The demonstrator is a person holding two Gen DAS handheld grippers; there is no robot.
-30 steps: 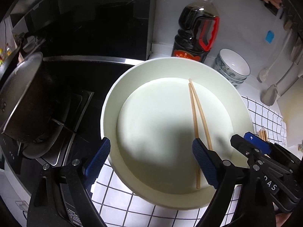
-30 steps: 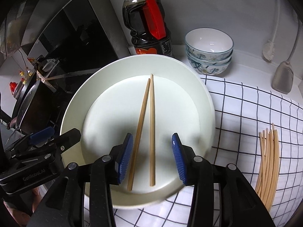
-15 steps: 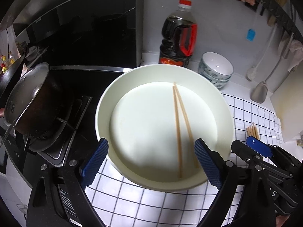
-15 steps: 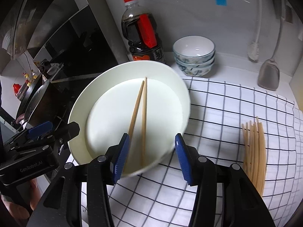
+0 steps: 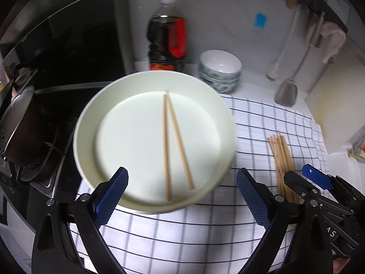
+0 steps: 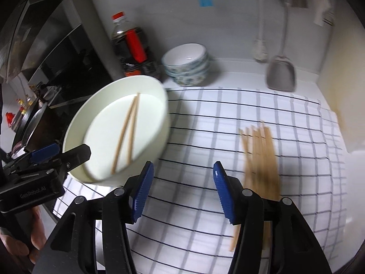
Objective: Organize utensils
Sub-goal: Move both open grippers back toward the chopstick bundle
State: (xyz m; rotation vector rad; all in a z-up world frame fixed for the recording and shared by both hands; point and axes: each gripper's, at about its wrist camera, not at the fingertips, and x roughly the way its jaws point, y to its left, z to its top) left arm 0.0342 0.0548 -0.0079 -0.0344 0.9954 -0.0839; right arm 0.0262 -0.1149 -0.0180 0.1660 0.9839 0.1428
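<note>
A white plate rests at the left end of the checked cloth, with two wooden chopsticks lying on it. My left gripper hovers at the plate's near rim. Its jaws are opening wide and neither pad presses the plate. My right gripper hangs over bare cloth to the right of the plate, jaws opening with nothing between them. A bundle of several chopsticks lies on the cloth just right of it. The left gripper shows beside the plate's left rim.
A dark sauce bottle and stacked patterned bowls stand behind the plate against the wall. A metal pot sits on the stove at the left. A spatula and a ladle hang at the back right.
Both grippers drew back from the plate and up. The right gripper left the two chopsticks' near ends, slid right over the cloth and widened. The left gripper widened slightly.
</note>
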